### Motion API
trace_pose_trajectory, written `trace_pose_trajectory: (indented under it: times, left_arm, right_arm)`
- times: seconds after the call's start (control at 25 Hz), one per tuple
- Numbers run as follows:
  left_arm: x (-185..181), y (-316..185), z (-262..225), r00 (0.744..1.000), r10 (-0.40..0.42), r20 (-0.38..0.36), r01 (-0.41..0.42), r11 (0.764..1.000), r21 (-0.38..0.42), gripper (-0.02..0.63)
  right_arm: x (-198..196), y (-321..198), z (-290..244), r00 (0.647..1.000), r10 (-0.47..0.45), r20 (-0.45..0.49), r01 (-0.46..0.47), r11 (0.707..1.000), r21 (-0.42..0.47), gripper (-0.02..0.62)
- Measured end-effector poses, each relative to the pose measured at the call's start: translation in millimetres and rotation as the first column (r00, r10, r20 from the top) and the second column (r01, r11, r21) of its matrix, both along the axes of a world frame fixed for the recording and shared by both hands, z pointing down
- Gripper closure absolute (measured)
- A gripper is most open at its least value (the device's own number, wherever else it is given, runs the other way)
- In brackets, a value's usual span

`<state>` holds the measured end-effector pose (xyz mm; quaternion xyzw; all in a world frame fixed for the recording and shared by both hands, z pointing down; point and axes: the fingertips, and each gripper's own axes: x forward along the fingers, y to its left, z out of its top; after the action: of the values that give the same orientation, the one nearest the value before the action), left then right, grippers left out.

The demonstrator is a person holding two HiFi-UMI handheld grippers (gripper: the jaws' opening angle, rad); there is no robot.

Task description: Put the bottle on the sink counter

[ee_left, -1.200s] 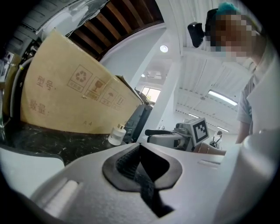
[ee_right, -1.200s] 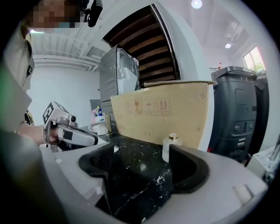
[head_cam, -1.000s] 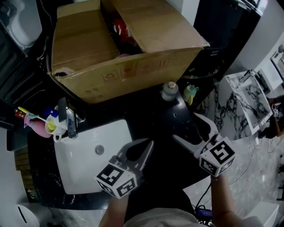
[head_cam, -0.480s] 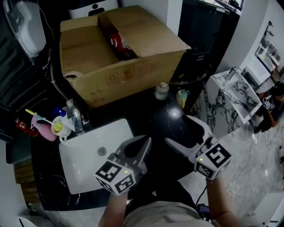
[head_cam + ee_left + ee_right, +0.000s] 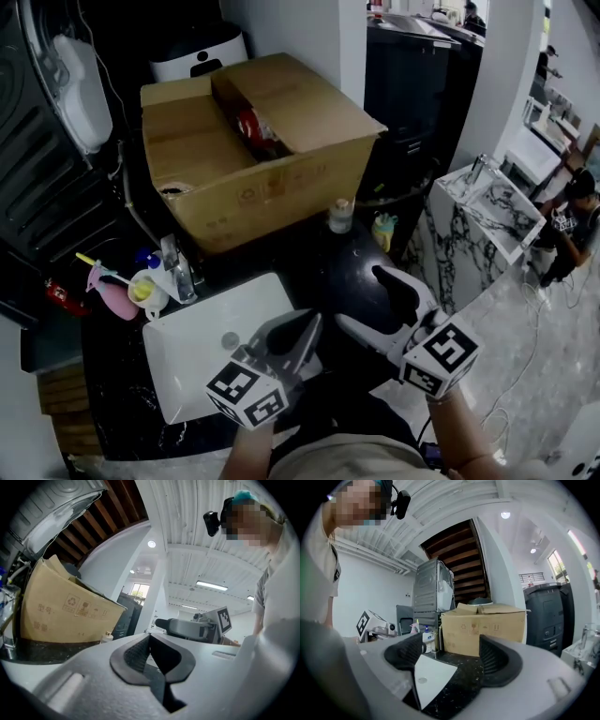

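A small clear bottle (image 5: 340, 216) with a pale cap stands upright on the black counter (image 5: 352, 262), just in front of the cardboard box (image 5: 253, 159). It also shows small in the left gripper view (image 5: 107, 638). My left gripper (image 5: 312, 322) hovers over the near right corner of the white sink basin (image 5: 202, 347), shut with nothing in it (image 5: 149, 639). My right gripper (image 5: 361, 298) hangs over the counter's front, well short of the bottle. Its jaws stand wide open and empty (image 5: 452, 656).
A faucet (image 5: 178, 267) and pink and yellow cups (image 5: 131, 289) stand left of the basin. A small yellow and teal item (image 5: 382, 231) sits beside the bottle. A marbled white sink unit (image 5: 487, 206) stands at the right, with a person (image 5: 572, 220) beyond it.
The head view has lifted, so the box and bottle sit lower and look smaller. Both grippers have drawn slightly back toward me. Neither gripper's jaws have changed.
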<state>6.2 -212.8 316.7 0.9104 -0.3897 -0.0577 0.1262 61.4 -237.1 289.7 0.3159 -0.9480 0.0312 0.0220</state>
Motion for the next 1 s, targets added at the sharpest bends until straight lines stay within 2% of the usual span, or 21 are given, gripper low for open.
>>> trace_pose_trajectory:
  times: [0.44,0.52,0.68,0.88,1.0]
  left_arm:
    - [-7.6,32.5,-7.3,1.000,0.023,-0.008,-0.023,0.999,0.024,0.600]
    - [-8.5,35.6,-8.9,1.000,0.026,-0.007,-0.026,0.999,0.031,0.600]
    - [-8.1,41.0,-6.1,0.999,0.043,-0.003,-0.043,0.999,0.025,0.600]
    - [-6.6,43.5,-2.6,0.998,0.054,-0.010,-0.054,0.998,0.020,0.600]
    - [-5.2,45.7,-1.4,0.998,0.064,-0.013,-0.064,0.998,0.022,0.600]
  right_arm:
    - [-10.4,43.1,-18.4,0.991,0.023,0.135,-0.024,1.000,0.011,0.237]
    - [-15.2,50.9,-18.3,0.988,0.007,0.153,-0.008,1.000,0.004,0.279]
    - [-28.0,66.5,-17.4,0.981,-0.033,0.193,0.035,0.999,-0.006,0.319]
    - [-31.5,75.4,-12.3,0.979,-0.049,0.198,0.053,0.999,-0.012,0.428]
    - [-31.2,74.3,-2.1,0.979,-0.046,0.197,0.054,0.998,-0.036,0.519]
